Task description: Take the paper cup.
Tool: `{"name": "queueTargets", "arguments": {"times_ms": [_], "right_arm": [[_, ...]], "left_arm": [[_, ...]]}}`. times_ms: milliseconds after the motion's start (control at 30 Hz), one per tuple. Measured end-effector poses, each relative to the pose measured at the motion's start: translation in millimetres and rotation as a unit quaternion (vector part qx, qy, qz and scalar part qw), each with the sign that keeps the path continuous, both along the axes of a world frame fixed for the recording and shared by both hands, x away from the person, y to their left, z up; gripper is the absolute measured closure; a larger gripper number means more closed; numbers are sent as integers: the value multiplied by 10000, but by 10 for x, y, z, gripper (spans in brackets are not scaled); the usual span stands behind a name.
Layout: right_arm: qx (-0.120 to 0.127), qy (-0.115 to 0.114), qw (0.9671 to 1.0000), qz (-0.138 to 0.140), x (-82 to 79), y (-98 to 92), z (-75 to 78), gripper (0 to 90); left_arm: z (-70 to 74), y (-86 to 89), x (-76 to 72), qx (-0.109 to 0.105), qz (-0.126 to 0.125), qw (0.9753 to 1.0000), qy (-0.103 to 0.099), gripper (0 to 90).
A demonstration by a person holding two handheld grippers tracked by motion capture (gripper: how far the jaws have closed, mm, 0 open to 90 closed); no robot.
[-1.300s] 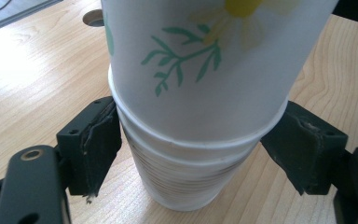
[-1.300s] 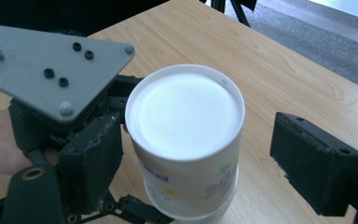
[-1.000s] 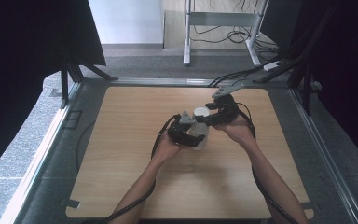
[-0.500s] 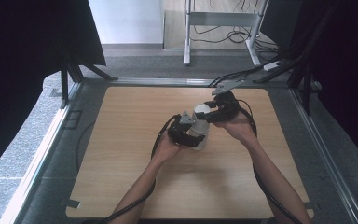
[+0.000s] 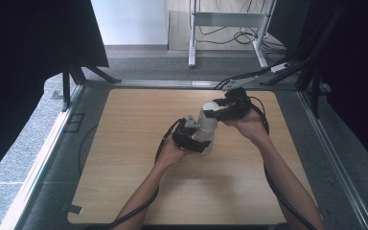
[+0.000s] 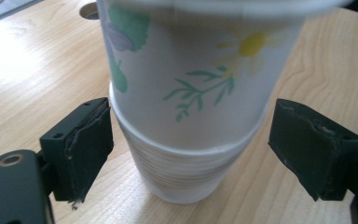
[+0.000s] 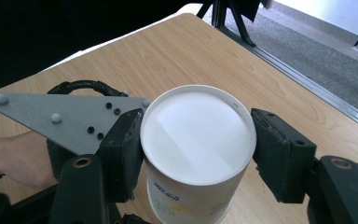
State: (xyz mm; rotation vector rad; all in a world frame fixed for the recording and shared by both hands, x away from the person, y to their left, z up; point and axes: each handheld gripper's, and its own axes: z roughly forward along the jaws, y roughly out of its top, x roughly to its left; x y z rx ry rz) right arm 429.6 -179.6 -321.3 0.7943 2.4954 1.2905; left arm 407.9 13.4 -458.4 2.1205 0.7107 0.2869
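Observation:
A stack of upturned paper cups [image 5: 204, 143] stands at the middle of the wooden table [image 5: 124, 143]. Its top cup [image 5: 207, 120], white with a flower print [image 6: 200, 70], sits raised and partly drawn off the stack [image 6: 186, 172]. My right gripper [image 5: 212, 108] is shut on that top cup [image 7: 198, 135], one pad on each side near its flat white base. My left gripper [image 5: 195, 140] sits low around the stack, and in the left gripper view [image 6: 198, 154] its jaws stand open with a narrow gap on each side.
The left gripper's grey plate [image 7: 65, 119] and the hand behind it lie just past the cup. A metal frame [image 5: 182, 84] edges the table's far side, with a desk leg and cables on the floor [image 5: 230, 38] beyond. Bare wood surrounds the cups.
The right gripper has lifted the top cup up off the stack. The left gripper has stayed low at the base of the stack.

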Motion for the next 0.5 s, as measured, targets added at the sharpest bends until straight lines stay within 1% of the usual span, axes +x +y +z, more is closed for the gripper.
{"name": "queueTargets", "arguments": {"times_ms": [67, 133, 233, 267, 367, 400, 500], "right_arm": [[19, -21, 10000, 6, -13, -13, 62, 373], [22, -29, 10000, 11, -16, -19, 80, 372], [60, -67, 10000, 25, -32, -42, 150, 373], [81, -73, 9999, 23, -37, -49, 170, 373], [131, -77, 9999, 34, -54, -76, 230, 372], [153, -83, 9998, 33, -58, -85, 250, 373], [182, -88, 9998, 30, -76, -110, 304, 373]], "left_arm": [[7, 8, -6, -14, -3, 10000, 1, 96], [17, 17, -14, -68, -15, 10000, 35, 82], [40, 32, -26, -44, -51, 9999, 76, 44], [44, 33, -35, -76, -42, 9999, 90, 35], [60, 52, -57, -112, -63, 9998, 125, 15], [60, 55, -64, -133, -38, 9998, 107, 13], [78, 83, -87, -133, -70, 9998, 118, 0]]}}
